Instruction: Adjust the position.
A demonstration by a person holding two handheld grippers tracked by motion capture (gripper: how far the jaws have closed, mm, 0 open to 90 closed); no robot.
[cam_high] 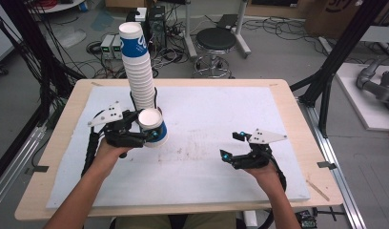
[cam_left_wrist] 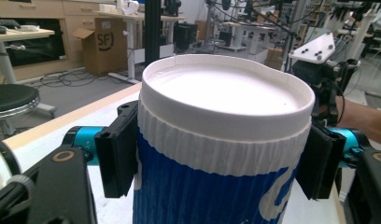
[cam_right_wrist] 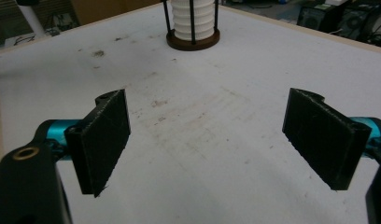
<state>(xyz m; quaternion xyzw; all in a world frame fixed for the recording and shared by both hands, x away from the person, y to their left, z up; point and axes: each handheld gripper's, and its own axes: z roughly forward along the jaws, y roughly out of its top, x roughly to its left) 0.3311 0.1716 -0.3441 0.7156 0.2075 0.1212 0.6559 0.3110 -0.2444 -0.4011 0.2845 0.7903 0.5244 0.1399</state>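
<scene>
High view: a blue-and-white paper cup (cam_high: 153, 127) is seen clamped between the jaws of the left hand-held gripper (cam_high: 147, 136), just beside the foot of a tall stack of cups (cam_high: 137, 67) that rises behind that gripper from a dark round holder (cam_right_wrist: 193, 39). In the left gripper view the two black pads (cam_left_wrist: 117, 156) are pressed against the cup's ribbed wall just under its white rim, one on each side, and the cup is carried upright, with the rim pulled slightly out of round. The right hand-held gripper (cam_high: 239, 146) is held well apart from the cup, off to the far side of the left one, low over the white tabletop (cam_high: 207, 114); its jaws are spread wide with nothing between them, as the right gripper view makes plain.

Several risks can be judged from here. The thin paper wall could be crushed if the squeeze were tightened, and a dented cup might then slip or tip out of the pads. Because the grip sits high, near the rim, the cup's lower part could swing if the hand were moved briskly. The leaning stack stands close behind the left hand-held gripper, so it could be knocked over by a careless sweep.
</scene>
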